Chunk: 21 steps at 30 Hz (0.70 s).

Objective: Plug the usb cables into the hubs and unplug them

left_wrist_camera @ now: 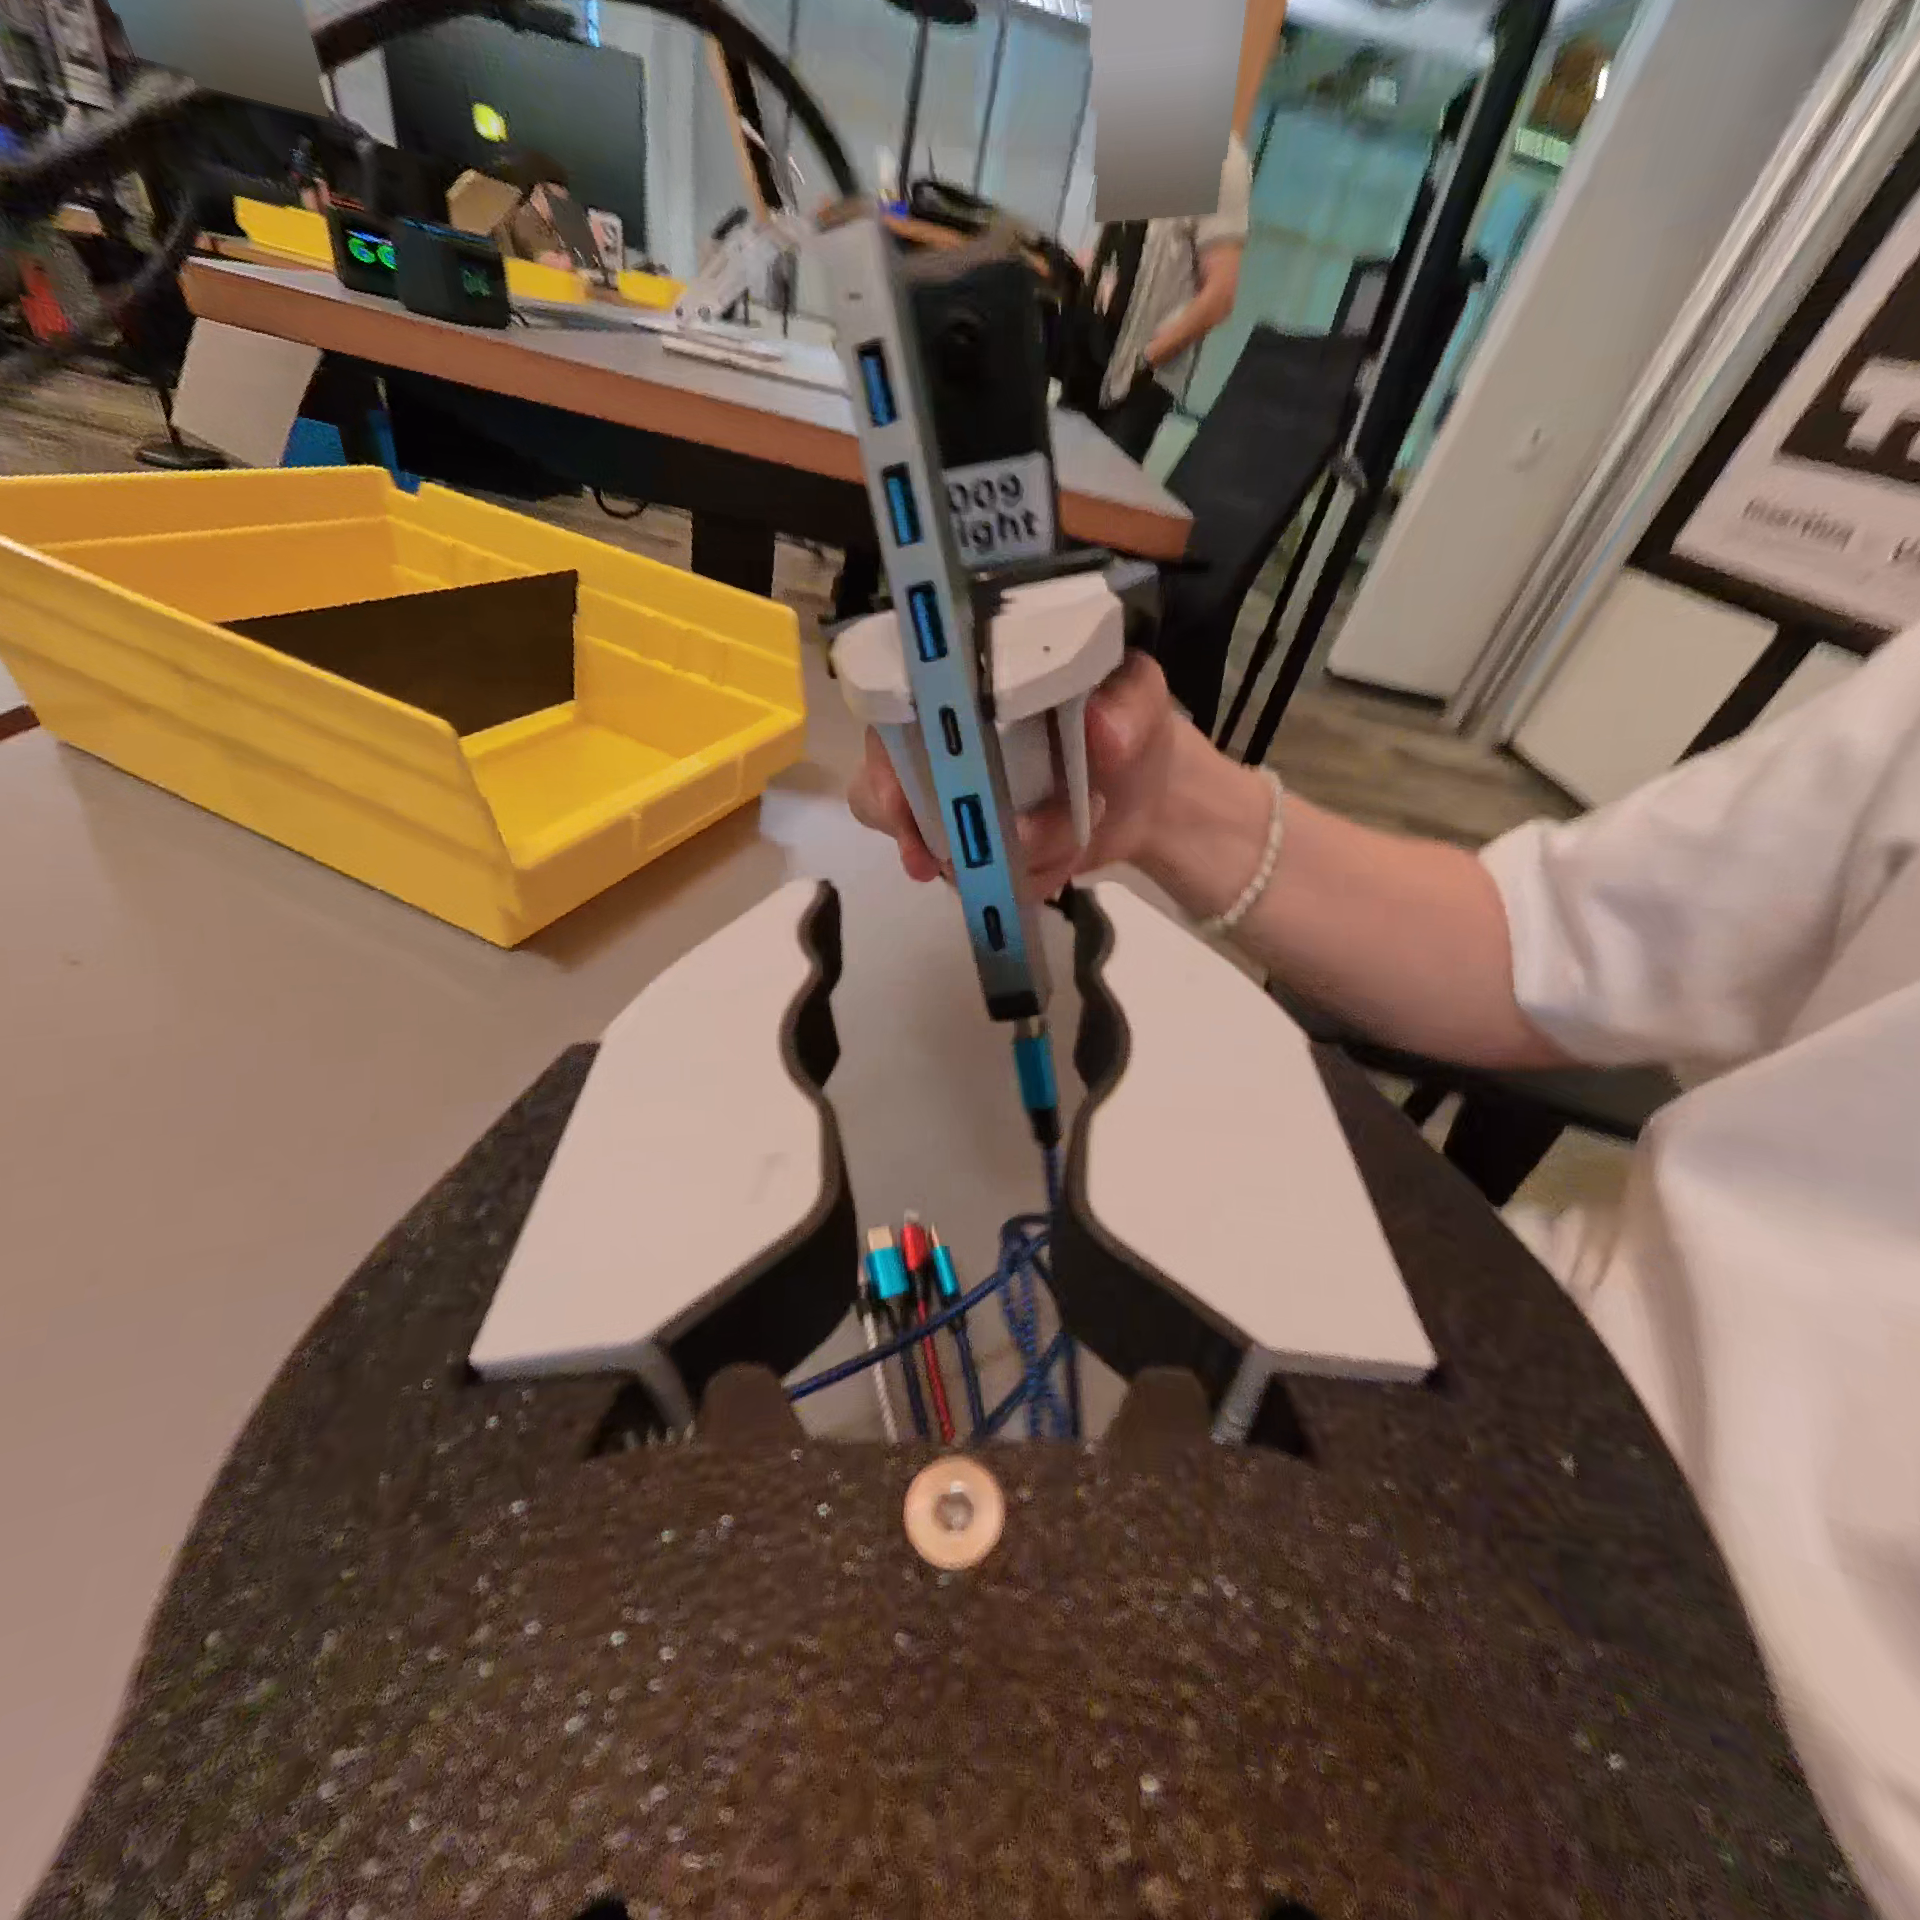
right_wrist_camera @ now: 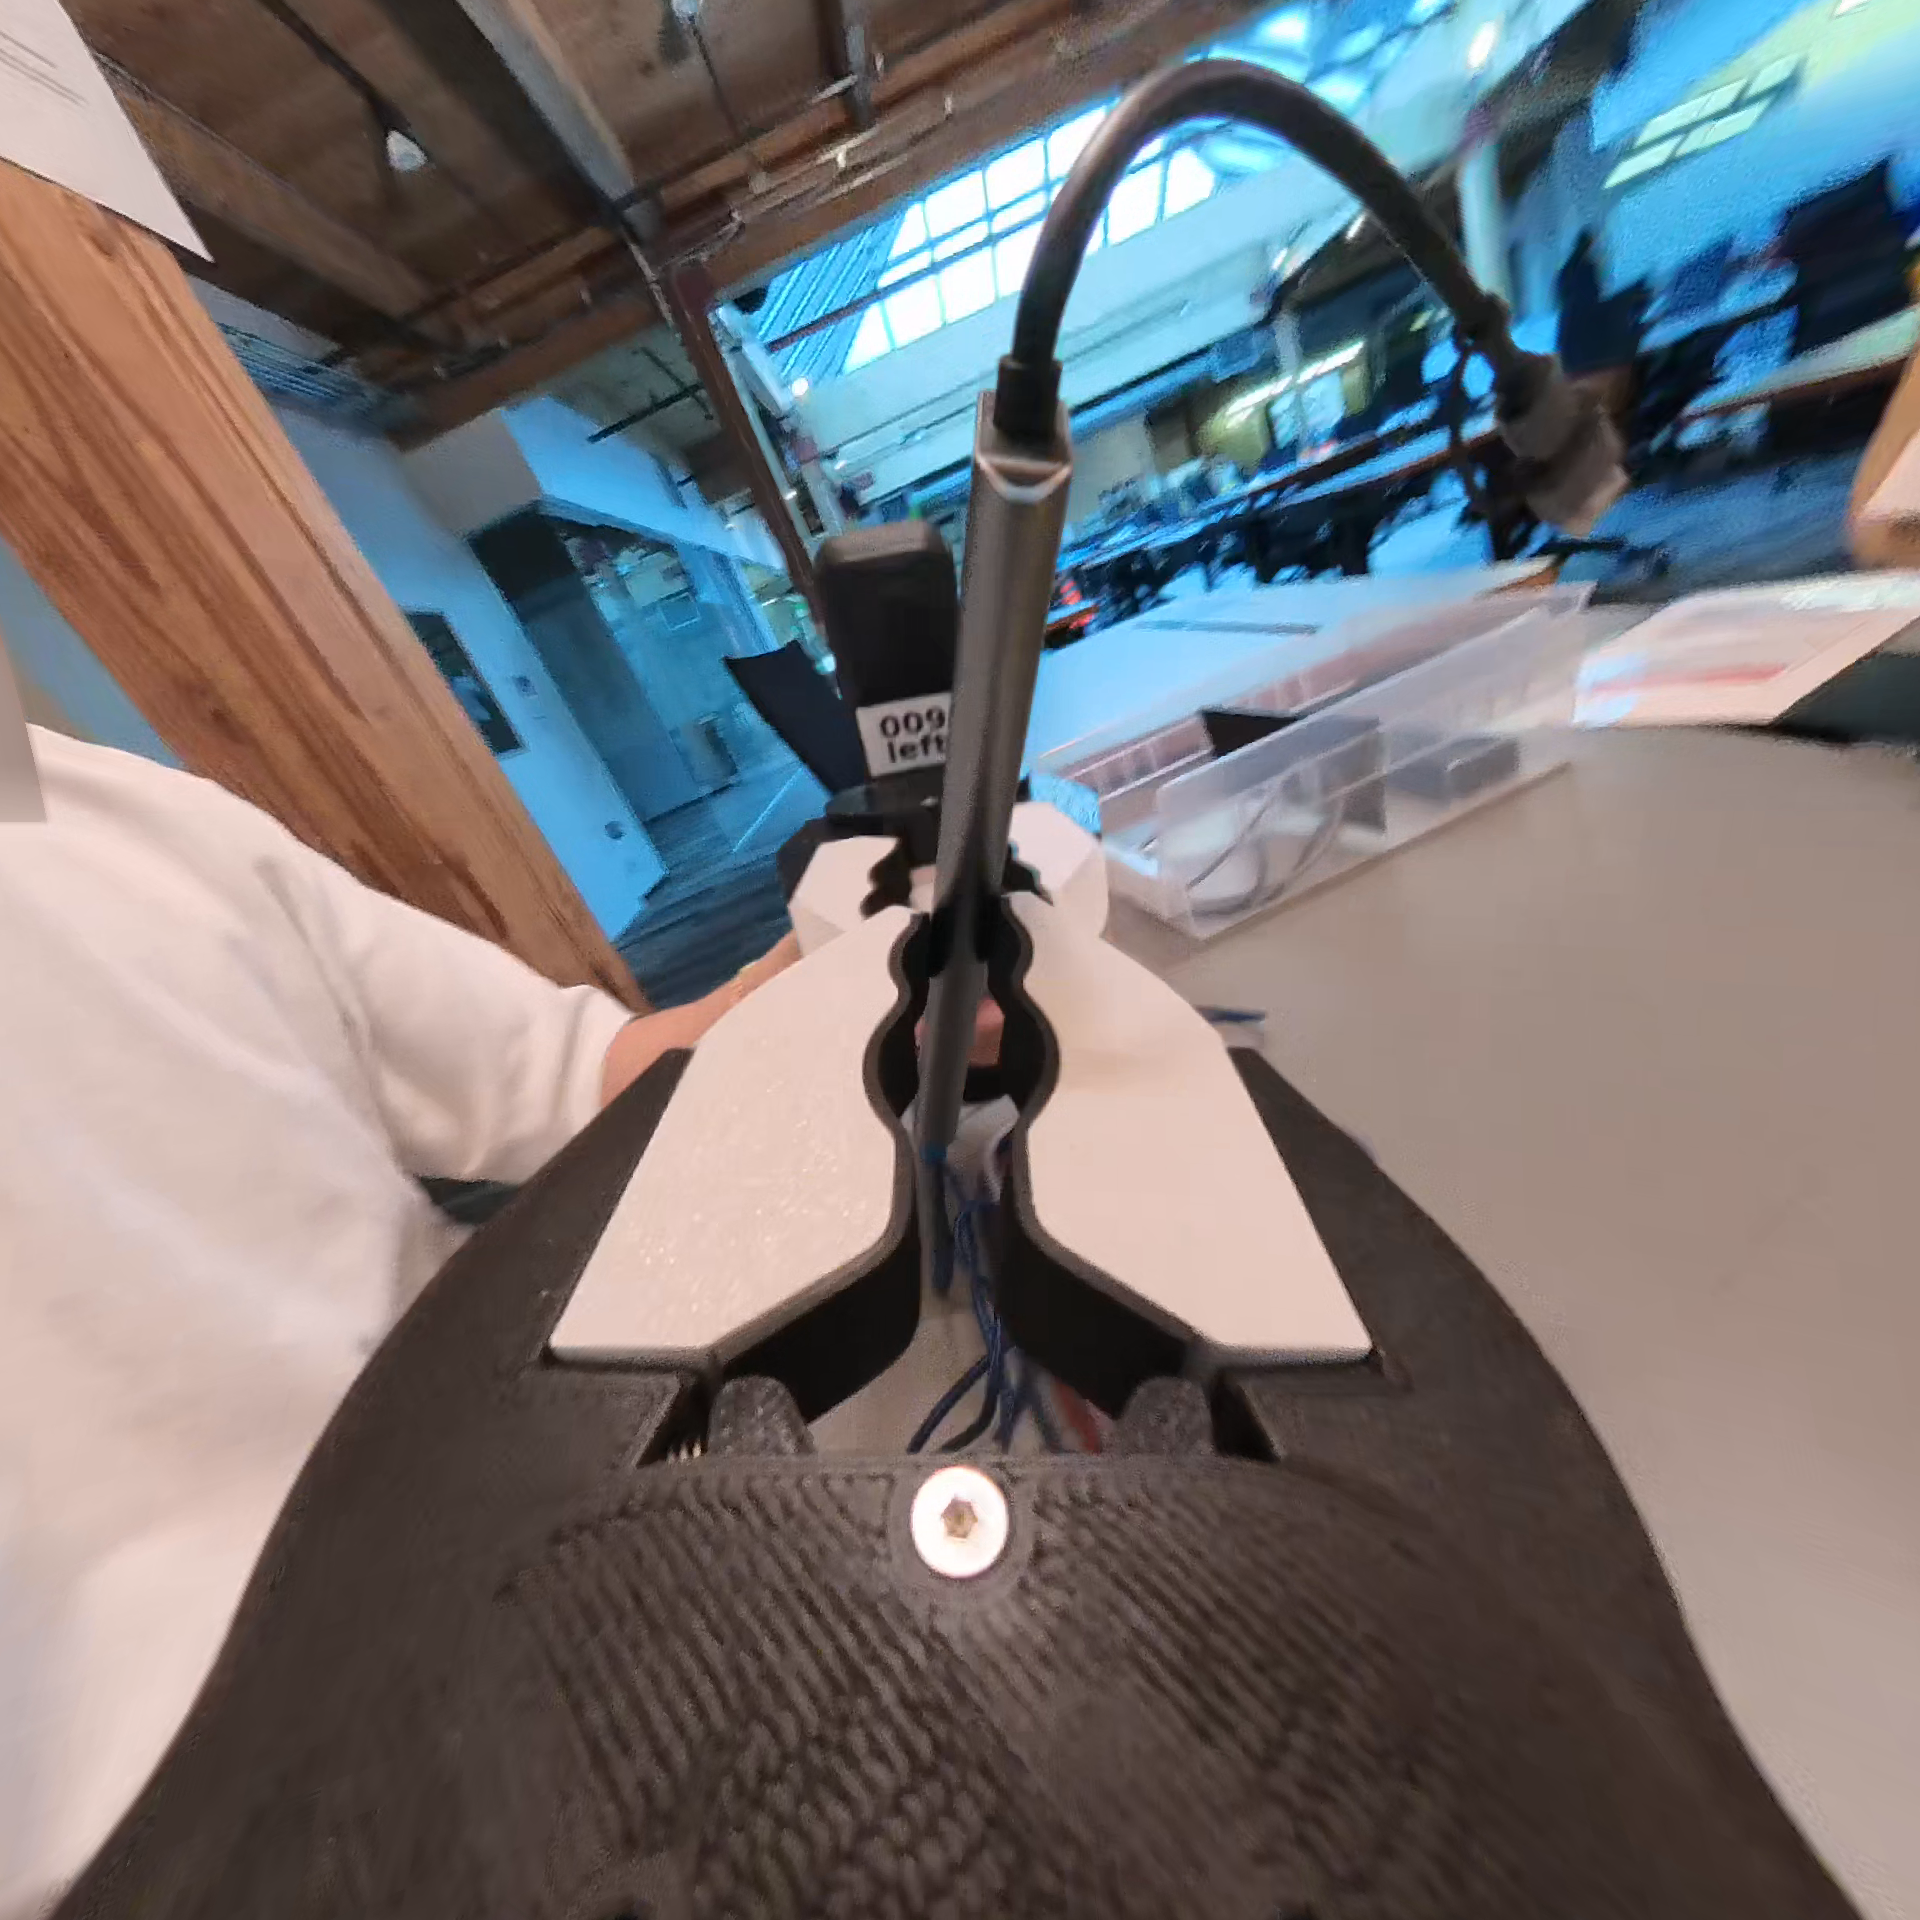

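- On the far left of my left wrist view, a yellow bin (left_wrist_camera: pixel 416 707) with a black divider sits on the desk (left_wrist_camera: pixel 208 1091).
- My left gripper (left_wrist_camera: pixel 951 997) is wide open and has hold of nothing; its white fingers (left_wrist_camera: pixel 707 1132) stand well apart above the desk.
- Between those fingers, down on the desk, lies a bundle of usb cables (left_wrist_camera: pixel 925 1320) with teal and red plug ends.
- A blue braided cable (left_wrist_camera: pixel 1044 1205) rises from the bundle; its teal plug (left_wrist_camera: pixel 1035 1060) sits just under the bottom end of the grey hub (left_wrist_camera: pixel 940 665), and I cannot tell whether it is seated.
- The hub stands almost upright, its row of blue ports facing my left camera, blocking part of the right gripper and the hand behind it.
- In the right wrist view, my right gripper (right_wrist_camera: pixel 964 940) is clamped on the hub (right_wrist_camera: pixel 997 748) near the fingertips.
- The hub's black lead (right_wrist_camera: pixel 1247 114) arcs off its top end to the right.
- Clear plastic boxes (right_wrist_camera: pixel 1330 758) sit on the desk beyond, to the right.
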{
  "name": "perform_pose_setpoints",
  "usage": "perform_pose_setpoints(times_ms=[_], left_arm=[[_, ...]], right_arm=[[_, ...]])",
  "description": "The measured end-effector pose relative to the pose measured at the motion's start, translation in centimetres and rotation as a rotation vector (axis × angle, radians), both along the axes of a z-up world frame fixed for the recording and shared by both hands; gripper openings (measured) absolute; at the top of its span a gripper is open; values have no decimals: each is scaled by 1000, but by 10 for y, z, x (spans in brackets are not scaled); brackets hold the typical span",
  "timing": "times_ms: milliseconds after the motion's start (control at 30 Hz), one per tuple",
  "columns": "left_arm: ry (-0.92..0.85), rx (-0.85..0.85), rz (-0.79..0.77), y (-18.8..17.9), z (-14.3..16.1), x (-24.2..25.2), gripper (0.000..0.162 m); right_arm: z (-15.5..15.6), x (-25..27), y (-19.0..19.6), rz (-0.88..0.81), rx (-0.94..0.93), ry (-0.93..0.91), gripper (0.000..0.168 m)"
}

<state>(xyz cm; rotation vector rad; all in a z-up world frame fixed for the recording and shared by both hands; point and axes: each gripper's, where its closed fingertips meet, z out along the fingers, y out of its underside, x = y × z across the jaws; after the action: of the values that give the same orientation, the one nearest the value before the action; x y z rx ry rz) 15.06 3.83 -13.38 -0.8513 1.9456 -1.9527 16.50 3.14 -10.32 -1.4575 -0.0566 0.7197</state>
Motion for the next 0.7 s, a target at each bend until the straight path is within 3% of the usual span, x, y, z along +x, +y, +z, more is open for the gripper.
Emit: perform_pose_setpoints(times_ms=[133, 200, 333, 467, 600, 700], left_arm=[[72, 128, -85, -14, -21, -10, 18], [156, 99, -83, -20, -29, -6, 12], [227, -311, -24, -13, -7, 11, 10], [232, -697, 186, 29, 11, 28, 10], [226, -810, 359, 53, 9, 33, 10], [246, -802, 373, 48, 9, 33, 10]], right_arm=[[-10, -8, 5, 58, -81, 42, 11], [-10, -8, 10, 15, -69, -3, 11], [1, 17, 17, -263, 18, -107, 17], [-21, 19, 25, -383, -43, -446, 42], [-34, -3, 44, -388, -50, -610, 50], [-37, 7, 52, -555, -53, -758, 37]])
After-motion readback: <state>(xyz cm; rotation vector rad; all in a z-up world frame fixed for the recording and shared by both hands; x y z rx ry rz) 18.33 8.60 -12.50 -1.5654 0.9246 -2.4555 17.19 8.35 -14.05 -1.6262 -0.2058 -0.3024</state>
